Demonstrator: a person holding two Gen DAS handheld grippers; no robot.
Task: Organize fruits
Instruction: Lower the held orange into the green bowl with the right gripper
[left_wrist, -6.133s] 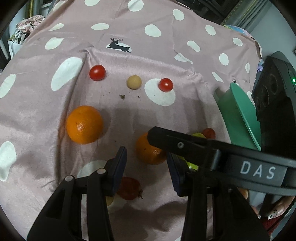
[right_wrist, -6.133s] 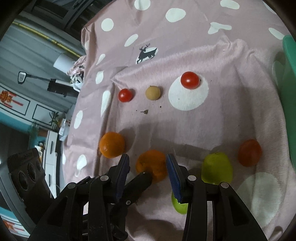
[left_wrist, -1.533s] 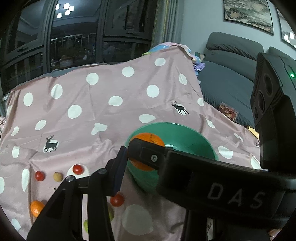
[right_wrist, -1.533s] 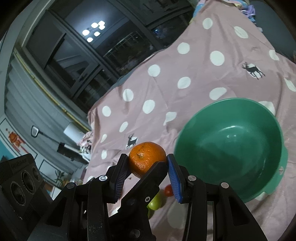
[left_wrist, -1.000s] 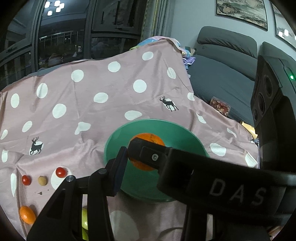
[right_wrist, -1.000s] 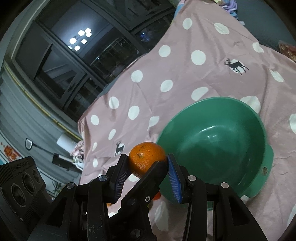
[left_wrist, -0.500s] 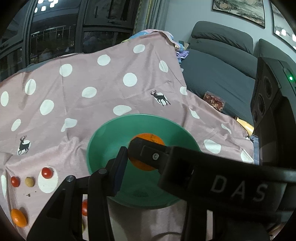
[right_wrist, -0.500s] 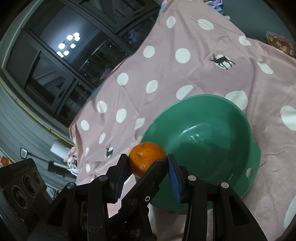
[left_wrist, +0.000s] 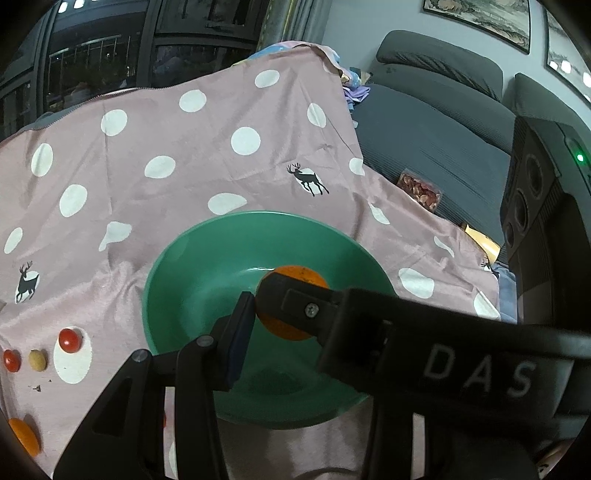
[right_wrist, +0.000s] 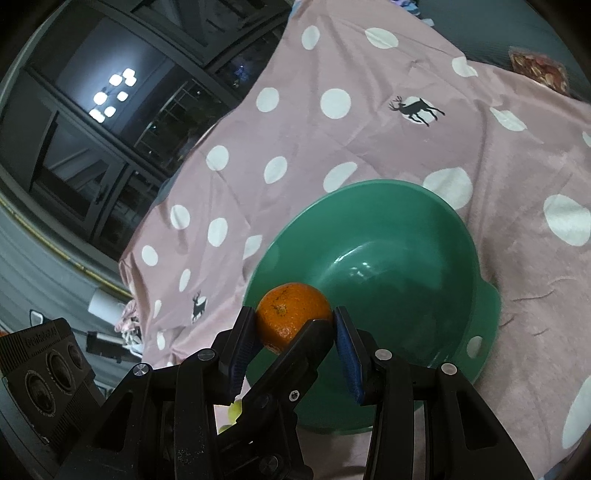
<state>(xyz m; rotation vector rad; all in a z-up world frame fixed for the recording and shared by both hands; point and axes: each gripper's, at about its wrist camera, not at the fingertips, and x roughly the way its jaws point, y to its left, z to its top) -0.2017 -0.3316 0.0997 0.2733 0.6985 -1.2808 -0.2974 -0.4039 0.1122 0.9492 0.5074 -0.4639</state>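
Through my left wrist camera, my left gripper presses its left pad against a round, dimpled orange; my right gripper's black arm crosses in front, hiding my other pad and most of the fruit. Beyond my fingers sits a smooth, glossy green bowl on a soft pink polka-dot cloth. Left of my fingers lie two shiny cherry tomatoes, a dull tan ball and another orange cut off at the edge. Through my right wrist camera, my right gripper clamps the same orange between blue ribbed pads, at narrow spread, over the bowl's near rim. Something yellow-green below my fingers is mostly hidden.
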